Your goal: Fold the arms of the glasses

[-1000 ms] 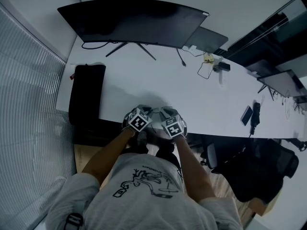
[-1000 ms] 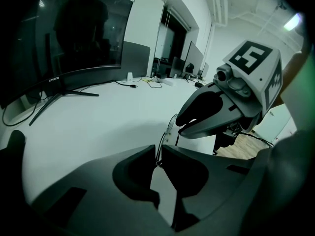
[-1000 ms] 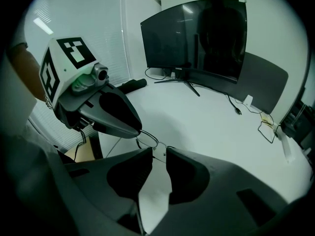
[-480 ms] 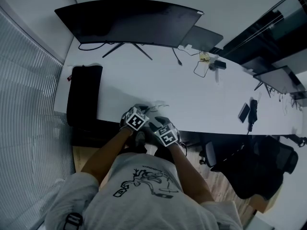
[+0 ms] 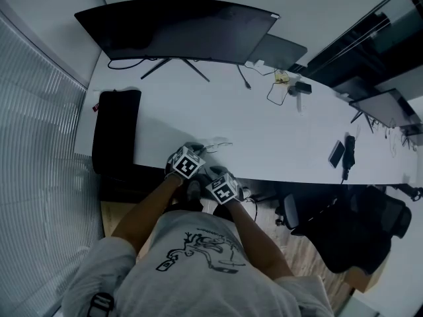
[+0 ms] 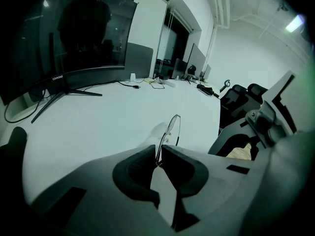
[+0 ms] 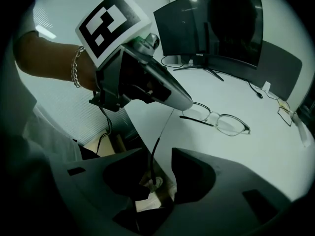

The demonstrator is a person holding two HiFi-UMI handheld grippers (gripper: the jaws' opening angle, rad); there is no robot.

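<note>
In the left gripper view the left tool's (image 6: 158,152) pads hide the stretch of the glasses (image 6: 170,132) pinched between them, and the monitor (image 6: 64,38) runs off into the dark left edge. In the right gripper view the left tool covers one hinge of the glasses. The arm's tip sinks into shadow between the jaws of the right tool (image 7: 160,167), which have just been opening. In the head view marker cubes cover both tools' jaws. The small things (image 5: 285,79) at the counter's (image 5: 264,131) upper right are too small to tell.
</note>
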